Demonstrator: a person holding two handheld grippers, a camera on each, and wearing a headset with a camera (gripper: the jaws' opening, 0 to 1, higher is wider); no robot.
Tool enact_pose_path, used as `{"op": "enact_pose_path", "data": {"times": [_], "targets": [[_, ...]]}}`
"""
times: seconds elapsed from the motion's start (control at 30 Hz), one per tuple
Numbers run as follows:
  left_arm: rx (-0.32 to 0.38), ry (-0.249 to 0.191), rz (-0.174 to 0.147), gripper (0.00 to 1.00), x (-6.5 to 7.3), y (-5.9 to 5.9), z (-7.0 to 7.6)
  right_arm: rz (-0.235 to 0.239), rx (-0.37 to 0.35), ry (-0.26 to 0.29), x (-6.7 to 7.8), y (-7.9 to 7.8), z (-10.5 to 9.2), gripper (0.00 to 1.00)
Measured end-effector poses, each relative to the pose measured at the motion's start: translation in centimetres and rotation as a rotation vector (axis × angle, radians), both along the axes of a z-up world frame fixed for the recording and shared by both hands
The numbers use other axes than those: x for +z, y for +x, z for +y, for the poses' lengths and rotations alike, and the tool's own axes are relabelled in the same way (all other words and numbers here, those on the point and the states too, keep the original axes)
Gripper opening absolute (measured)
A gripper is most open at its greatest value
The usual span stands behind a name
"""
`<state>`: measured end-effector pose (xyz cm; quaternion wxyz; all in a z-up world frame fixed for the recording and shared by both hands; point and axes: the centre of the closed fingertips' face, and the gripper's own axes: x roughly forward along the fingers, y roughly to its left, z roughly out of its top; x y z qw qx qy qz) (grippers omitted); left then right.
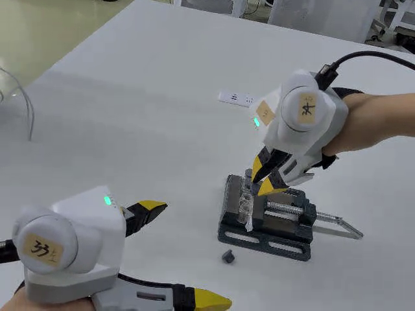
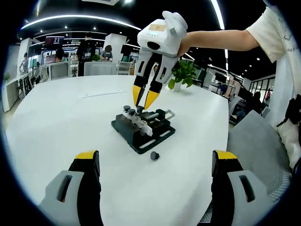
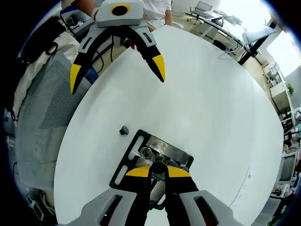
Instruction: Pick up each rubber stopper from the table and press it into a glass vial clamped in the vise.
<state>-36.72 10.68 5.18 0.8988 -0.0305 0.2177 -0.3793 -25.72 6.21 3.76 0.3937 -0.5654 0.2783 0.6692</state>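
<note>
A black vise (image 1: 264,228) clamps a row of glass vials (image 1: 246,202) on the white table. My right gripper (image 1: 265,177) hangs over the far end of the row, shut on a dark rubber stopper (image 3: 158,168) that sits at a vial's mouth. In the left gripper view the right gripper (image 2: 143,100) stands above the vise (image 2: 143,132), where two vials (image 2: 129,111) carry stoppers. A loose stopper (image 1: 227,256) lies just in front of the vise. My left gripper (image 1: 185,254) is open and empty at the near left, facing that stopper (image 2: 154,155).
The vise's screw handle (image 1: 338,224) sticks out to the right. A white power strip (image 1: 235,98) lies farther back on the table. A clear curved plastic piece (image 1: 23,103) is at the far left edge. Office chairs stand beyond the table.
</note>
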Motion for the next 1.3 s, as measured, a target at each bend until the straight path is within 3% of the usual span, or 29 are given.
{"op": "enact_pose_path", "data": {"times": [0.2, 0.83, 1.13, 1.3], "targets": [[0.011, -0.005, 0.002, 0.99, 0.0, 0.1, 0.4, 0.025, -0.011, -0.017, -0.4, -0.1, 0.3, 0.06], [0.019, -0.018, 0.017, 0.98, 0.0, -0.1, 0.7, 0.039, 0.002, -0.072, -1.0, -0.3, 0.3, 0.06], [0.015, -0.021, 0.02, 0.98, 0.0, -0.2, 0.6, 0.022, -0.008, -0.099, -1.1, -0.4, 0.6, 0.06], [0.015, -0.022, 0.018, 0.98, 0.1, -0.2, 0.5, 0.012, -0.049, -0.115, -1.1, -0.4, 0.6, 0.05]]}}
